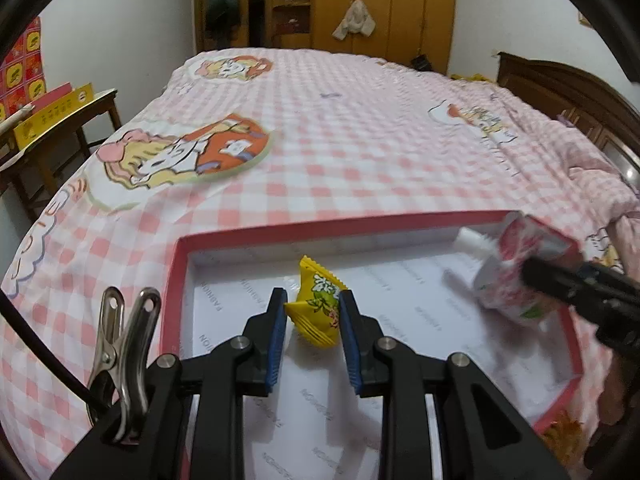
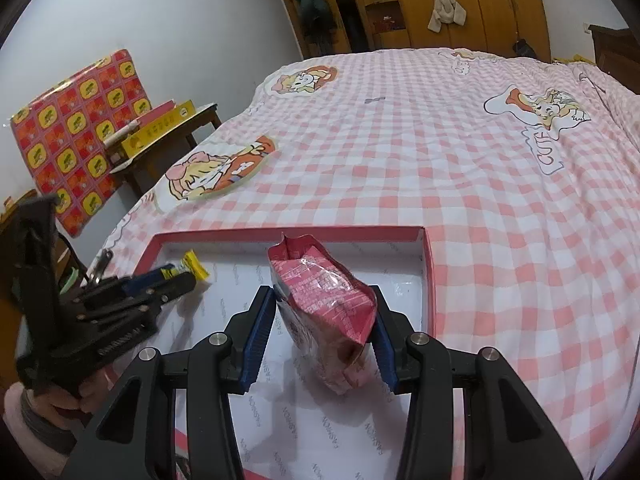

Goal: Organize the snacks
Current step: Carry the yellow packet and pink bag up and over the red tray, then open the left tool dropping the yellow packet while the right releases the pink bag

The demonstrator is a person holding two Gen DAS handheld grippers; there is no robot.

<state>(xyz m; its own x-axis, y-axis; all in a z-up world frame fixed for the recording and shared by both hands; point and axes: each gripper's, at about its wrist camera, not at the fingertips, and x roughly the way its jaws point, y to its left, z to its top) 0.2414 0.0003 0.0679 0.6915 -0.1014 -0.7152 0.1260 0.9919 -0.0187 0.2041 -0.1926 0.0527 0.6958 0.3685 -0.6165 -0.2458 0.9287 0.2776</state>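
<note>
A shallow box with a red rim (image 1: 320, 227) (image 2: 288, 233) and white lining lies on the bed. My left gripper (image 1: 313, 312) is shut on a small yellow snack packet (image 1: 316, 304), held over the box's left part. The right gripper (image 2: 325, 308) is shut on a pink snack bag (image 2: 324, 296), held over the box's right part. In the left wrist view that pink bag (image 1: 516, 264) shows at the right, with the right gripper's black finger across it. In the right wrist view the left gripper (image 2: 178, 276) and the yellow packet (image 2: 194, 266) appear at the left.
A pink checked bedsheet (image 1: 360, 140) with cartoon prints covers the bed around the box. An orange snack packet (image 1: 564, 436) lies by the box's right edge. A wooden side table (image 2: 176, 136) with yellow boxes stands to the left. A steel clip (image 1: 120, 344) hangs on the left gripper.
</note>
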